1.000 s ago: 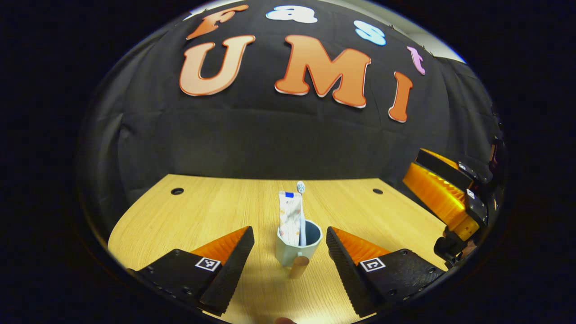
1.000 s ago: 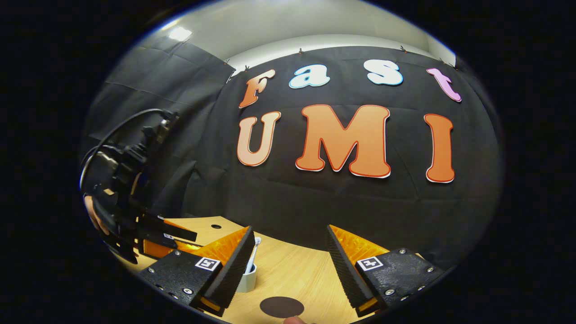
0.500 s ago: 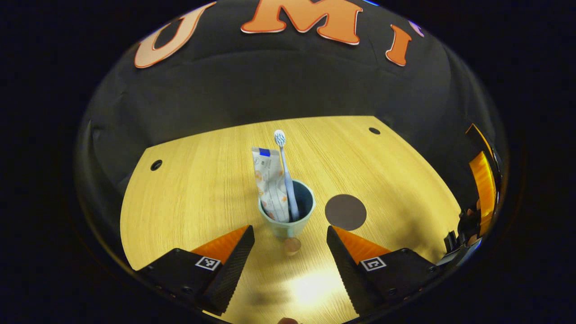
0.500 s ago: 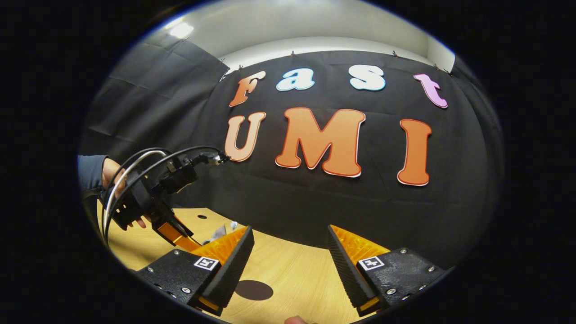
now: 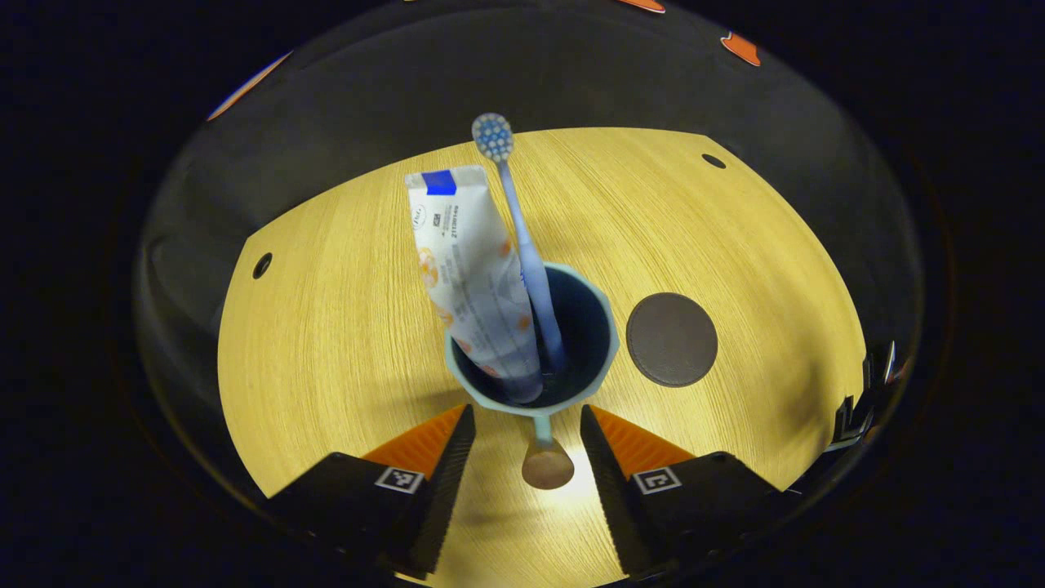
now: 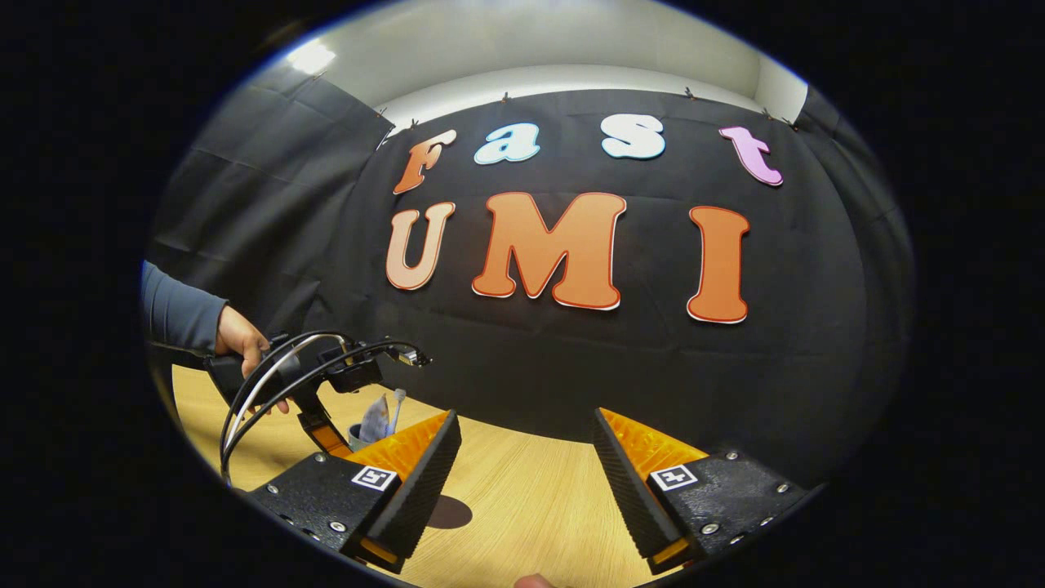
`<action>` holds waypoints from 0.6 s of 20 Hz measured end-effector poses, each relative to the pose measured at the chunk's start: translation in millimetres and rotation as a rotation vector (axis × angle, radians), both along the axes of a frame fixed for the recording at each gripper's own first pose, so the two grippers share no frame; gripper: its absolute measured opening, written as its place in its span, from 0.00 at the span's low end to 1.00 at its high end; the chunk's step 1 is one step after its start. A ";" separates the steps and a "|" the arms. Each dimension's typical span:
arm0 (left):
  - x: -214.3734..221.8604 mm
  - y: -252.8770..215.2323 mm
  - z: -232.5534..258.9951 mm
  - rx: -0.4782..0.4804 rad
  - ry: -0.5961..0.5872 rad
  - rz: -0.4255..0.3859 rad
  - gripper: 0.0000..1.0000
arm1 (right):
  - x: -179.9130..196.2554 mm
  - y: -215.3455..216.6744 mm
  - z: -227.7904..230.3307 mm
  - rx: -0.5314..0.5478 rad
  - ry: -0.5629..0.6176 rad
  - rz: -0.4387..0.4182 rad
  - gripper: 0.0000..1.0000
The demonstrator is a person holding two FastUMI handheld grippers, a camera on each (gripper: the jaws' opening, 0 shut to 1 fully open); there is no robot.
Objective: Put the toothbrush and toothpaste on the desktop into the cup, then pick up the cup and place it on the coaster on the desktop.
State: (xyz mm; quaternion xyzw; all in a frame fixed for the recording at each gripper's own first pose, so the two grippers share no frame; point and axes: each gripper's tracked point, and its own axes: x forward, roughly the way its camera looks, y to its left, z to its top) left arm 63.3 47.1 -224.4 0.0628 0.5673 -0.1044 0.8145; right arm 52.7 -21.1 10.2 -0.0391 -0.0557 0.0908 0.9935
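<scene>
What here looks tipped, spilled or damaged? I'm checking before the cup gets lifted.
Nothing stands out. The cup stands upright on the desktop, the toothpaste and toothbrush lean inside it, and the coaster lies flat beside it. No spill shows.

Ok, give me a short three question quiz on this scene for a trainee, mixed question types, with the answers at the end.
1. True or false: the toothbrush and toothpaste both stand in the cup.
2. Multiple choice: in the left gripper view, the coaster is A) under the cup, B) beside the cup, bare on the desktop, C) held by a hand-held gripper.
3. Short answer: what lies between the fingers of the left hand-held gripper?

Key:
1. True.
2. B.
3. The cup's handle; the fingers flank it with gaps on both sides, not pressing on it.
</scene>
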 end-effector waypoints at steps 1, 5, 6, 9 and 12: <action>1.2 -1.6 -4.7 -0.005 0.001 0.001 0.72 | 1.1 -1.4 -2.1 0.008 0.005 0.000 0.97; -2.3 -1.3 -5.2 0.008 0.027 0.003 0.47 | 3.5 -5.4 -9.7 0.045 0.024 -0.008 0.97; -2.4 -1.6 -7.5 0.002 0.020 0.016 0.36 | 4.4 -5.1 -11.4 0.054 0.030 -0.006 0.97; -0.3 -3.2 -9.5 0.038 -0.035 -0.007 0.24 | 3.7 -1.1 -18.4 0.054 0.051 -0.003 0.97; 1.1 -1.9 -10.3 0.030 -0.050 0.009 0.22 | -0.5 2.8 -17.1 0.049 0.047 0.002 0.97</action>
